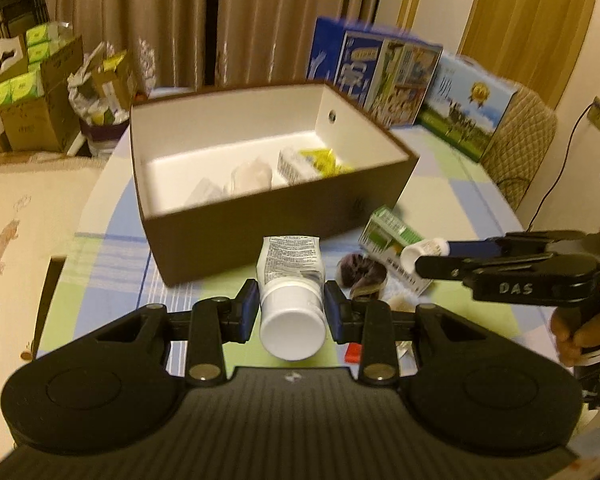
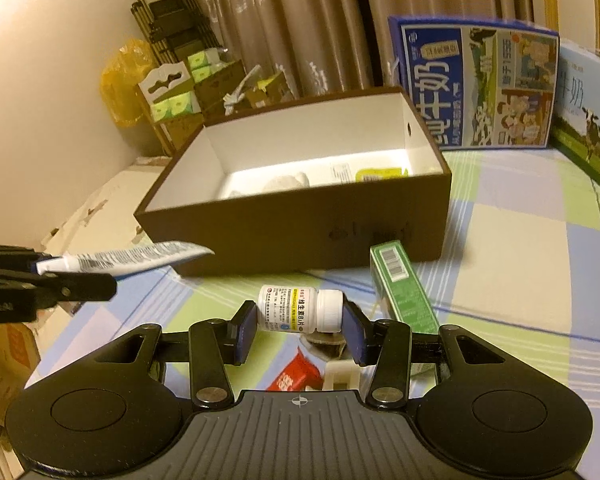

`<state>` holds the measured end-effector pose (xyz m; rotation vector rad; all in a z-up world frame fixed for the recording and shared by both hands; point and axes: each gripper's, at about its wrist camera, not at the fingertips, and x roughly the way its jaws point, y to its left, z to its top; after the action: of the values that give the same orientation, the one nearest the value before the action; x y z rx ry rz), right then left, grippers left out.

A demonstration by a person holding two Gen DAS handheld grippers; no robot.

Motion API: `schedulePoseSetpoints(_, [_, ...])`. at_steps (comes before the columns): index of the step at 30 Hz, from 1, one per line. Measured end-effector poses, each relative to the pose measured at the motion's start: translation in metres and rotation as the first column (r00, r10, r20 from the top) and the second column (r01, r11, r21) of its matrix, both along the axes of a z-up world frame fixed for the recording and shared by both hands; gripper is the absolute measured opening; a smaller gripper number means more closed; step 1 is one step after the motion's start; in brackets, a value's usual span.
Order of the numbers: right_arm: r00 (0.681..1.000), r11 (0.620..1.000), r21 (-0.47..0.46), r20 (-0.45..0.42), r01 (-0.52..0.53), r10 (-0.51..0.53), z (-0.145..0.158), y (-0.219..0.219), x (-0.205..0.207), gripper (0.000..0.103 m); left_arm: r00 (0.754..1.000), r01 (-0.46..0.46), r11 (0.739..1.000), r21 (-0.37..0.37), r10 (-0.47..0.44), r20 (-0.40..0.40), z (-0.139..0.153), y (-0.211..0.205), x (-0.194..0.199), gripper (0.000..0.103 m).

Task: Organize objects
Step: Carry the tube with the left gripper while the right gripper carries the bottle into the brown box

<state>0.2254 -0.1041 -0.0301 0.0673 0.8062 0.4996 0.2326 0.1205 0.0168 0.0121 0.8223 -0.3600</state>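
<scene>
Here both grippers are loaded. The left gripper [image 1: 291,314] has its jaws clenched on a white squeeze tube [image 1: 292,276], pinched at the shoulder just above the round cap, the flat crimped tail pointing ahead toward the brown cardboard box [image 1: 268,220]. The right gripper [image 2: 299,322] grasps a small white pill bottle [image 2: 296,309] end to end, one pad on its base, the other on the ribbed cap. The box sits just ahead of both sets of jaws on the checked bench [image 2: 520,248], open-topped, white inside, some packets already at the bottom. A green carton [image 2: 402,284] lies just right of the right jaws.

The likely trouble: the bottle is hard, smooth plastic held only on its two ends, so it could pivot or squirt out. The tube is soft and could slide through the pads. Either load might clip the box's stiff near wall if carried in low.
</scene>
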Motion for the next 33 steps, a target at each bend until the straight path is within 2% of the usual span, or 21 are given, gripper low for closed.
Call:
schedulePoseSetpoints(8, [0.999, 1.0, 0.012, 0.05, -0.01, 0.009, 0.016, 0.003, 0.018, 0.043, 0.995, 0.0, 1.0, -0.011, 0.001, 0.096, 0.028, 0.002, 0.013, 0.03])
schedulePoseSetpoints(17, [0.997, 0.999, 0.044, 0.074, -0.017, 0.014, 0.029, 0.015, 0.061, 0.043, 0.989, -0.044, 0.999, 0.02, 0.041, 0.141, 0.032, 0.008, 0.061, 0.03])
schedulePoseSetpoints(33, [0.999, 0.999, 0.042, 0.007, -0.032, 0.032, 0.005, 0.068, 0.172, 0.043, 0.994, -0.103, 0.991, 0.09, 0.098, 0.057, -0.02, 0.015, 0.182, 0.03])
